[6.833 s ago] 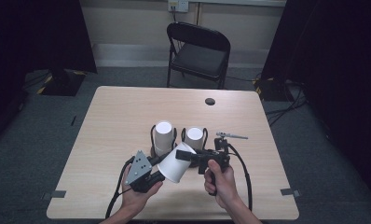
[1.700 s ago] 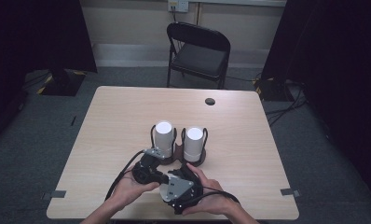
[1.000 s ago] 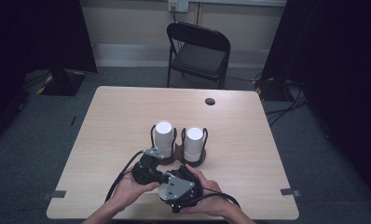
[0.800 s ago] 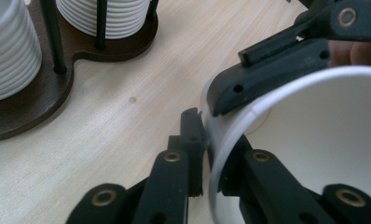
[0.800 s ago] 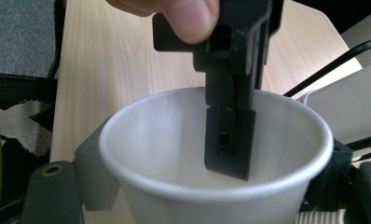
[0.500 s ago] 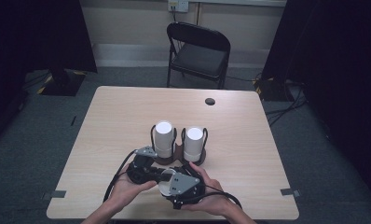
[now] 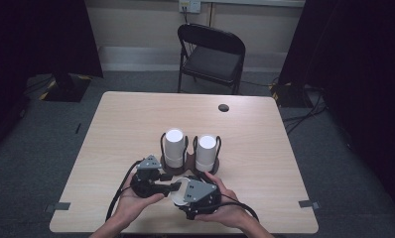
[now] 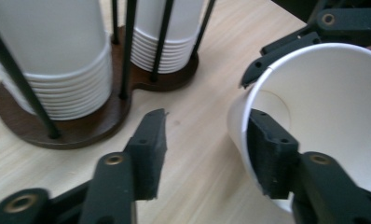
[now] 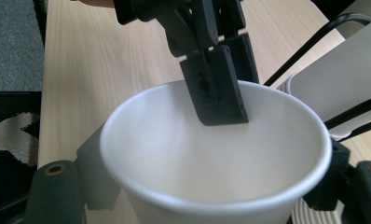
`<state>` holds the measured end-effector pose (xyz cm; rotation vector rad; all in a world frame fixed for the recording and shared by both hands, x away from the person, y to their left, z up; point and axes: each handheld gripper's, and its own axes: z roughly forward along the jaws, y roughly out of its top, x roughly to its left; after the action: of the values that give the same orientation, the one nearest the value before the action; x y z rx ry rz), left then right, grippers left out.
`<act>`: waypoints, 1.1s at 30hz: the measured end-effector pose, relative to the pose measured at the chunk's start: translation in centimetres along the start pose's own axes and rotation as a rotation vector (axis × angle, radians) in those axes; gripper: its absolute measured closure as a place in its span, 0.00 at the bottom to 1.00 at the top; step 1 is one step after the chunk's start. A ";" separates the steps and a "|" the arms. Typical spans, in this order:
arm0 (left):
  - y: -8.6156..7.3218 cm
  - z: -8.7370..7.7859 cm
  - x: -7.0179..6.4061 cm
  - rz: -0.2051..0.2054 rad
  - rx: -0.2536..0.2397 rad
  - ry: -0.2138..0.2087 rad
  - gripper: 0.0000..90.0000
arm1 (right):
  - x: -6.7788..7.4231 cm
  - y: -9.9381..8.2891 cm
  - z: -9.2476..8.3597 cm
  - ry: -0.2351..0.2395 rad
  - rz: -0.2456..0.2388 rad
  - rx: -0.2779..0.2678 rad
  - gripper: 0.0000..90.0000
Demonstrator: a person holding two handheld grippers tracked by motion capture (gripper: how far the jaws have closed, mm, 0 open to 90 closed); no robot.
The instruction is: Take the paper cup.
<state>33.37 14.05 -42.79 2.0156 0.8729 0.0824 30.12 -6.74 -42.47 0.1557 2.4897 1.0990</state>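
A white paper cup (image 7: 178,192) lies on its side just above the table's front edge. My right gripper (image 9: 216,172) is shut on the cup (image 9: 211,154), one jaw on each side of its body, and its jaws have just been closing a little. My left gripper (image 8: 207,135) is open and its jaws have just been opening. One of its jaws reaches inside the cup (image 8: 323,107), the other stands apart outside, with the cup's wall between them. In the high view the left gripper (image 7: 174,186) meets the cup from the left.
Two stacks of white cups (image 7: 174,146) (image 7: 206,151) stand in a dark wooden holder (image 8: 95,121) with black wire posts, just beyond both grippers. A black grommet (image 7: 224,107) sits on the table (image 7: 126,124) at the far side. A folding chair (image 7: 213,52) stands behind it.
Since the earliest frame both hands have drawn back toward the front edge with the cup. Over the last second the left gripper edged slightly left; the right one stayed put.
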 end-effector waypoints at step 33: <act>-0.7 -1.9 1.2 0.028 -0.191 0.109 0.27 | -4.2 -2.6 -2.9 0.016 0.290 -0.107 0.25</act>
<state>33.17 16.37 -42.53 1.8579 0.8711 0.2830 32.94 -11.57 -41.23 0.4911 2.4683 1.3496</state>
